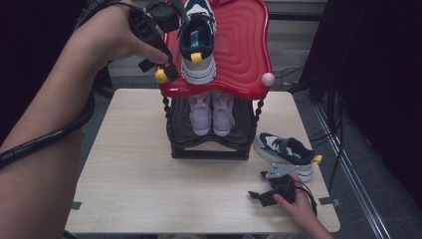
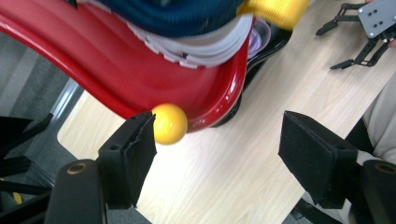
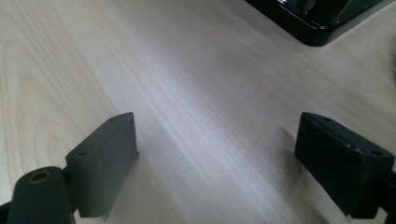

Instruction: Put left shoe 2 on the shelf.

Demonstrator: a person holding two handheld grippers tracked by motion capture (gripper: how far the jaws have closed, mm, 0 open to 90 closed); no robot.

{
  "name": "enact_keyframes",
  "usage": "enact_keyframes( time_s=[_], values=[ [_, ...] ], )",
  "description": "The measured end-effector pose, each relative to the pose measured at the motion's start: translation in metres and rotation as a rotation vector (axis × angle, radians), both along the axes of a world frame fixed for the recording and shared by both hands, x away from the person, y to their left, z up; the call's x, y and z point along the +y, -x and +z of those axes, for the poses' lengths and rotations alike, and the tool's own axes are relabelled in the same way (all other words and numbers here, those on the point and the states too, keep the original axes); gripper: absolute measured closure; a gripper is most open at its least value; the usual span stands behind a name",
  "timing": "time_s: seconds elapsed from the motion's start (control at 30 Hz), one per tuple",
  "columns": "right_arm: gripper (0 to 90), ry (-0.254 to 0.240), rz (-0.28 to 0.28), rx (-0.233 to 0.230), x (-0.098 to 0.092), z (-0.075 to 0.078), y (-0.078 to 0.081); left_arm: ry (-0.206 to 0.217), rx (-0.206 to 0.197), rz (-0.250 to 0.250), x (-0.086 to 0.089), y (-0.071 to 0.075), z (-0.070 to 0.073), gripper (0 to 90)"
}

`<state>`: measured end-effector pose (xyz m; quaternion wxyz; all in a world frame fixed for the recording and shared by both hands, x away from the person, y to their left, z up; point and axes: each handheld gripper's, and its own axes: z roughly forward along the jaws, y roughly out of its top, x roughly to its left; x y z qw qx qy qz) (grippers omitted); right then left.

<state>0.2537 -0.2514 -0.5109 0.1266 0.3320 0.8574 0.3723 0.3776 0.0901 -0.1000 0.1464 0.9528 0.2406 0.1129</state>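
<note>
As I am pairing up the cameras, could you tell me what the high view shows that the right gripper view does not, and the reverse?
High view alone: the red tray with a navy shoe, pink shoes below, a second navy shoe on the table, and the left gripper. Right gripper view alone: a close look at its open pads. Shared: the table and the black rack base.

high view looked down and forward over the table (image 1: pixel 149 189), left gripper view sat close under the red shelf (image 2: pixel 140 79), right gripper view skimmed the tabletop, all shared the table
</note>
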Motion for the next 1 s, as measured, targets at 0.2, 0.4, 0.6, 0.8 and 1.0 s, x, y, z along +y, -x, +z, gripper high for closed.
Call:
enact_keyframes(
  time_s=[0.2, 0.4, 0.6, 0.8, 1.0],
  values=[
    [12.3, 0.0, 0.0, 0.0, 0.0, 0.0, 0.0, -0.014, 0.034, 0.001, 0.008, 0.002, -0.009, 26.9],
    [12.3, 0.0, 0.0, 0.001, 0.0, 0.0, 0.0, -0.017, 0.054, 0.014, 0.017, 0.004, -0.018, 26.9],
    [12.3, 0.0, 0.0, 0.0, 0.0, 0.0, 0.0, -0.024, 0.073, 0.018, 0.024, 0.006, -0.024, 27.0],
    [12.3, 0.0, -0.001, 0.0, 0.0, 0.0, 0.0, -0.018, 0.081, 0.022, 0.031, 0.008, -0.032, 27.0],
    [12.3, 0.001, 0.0, 0.0, 0.0, 0.0, 0.0, -0.022, 0.098, 0.035, 0.039, 0.01, -0.044, 27.0]
  ],
)
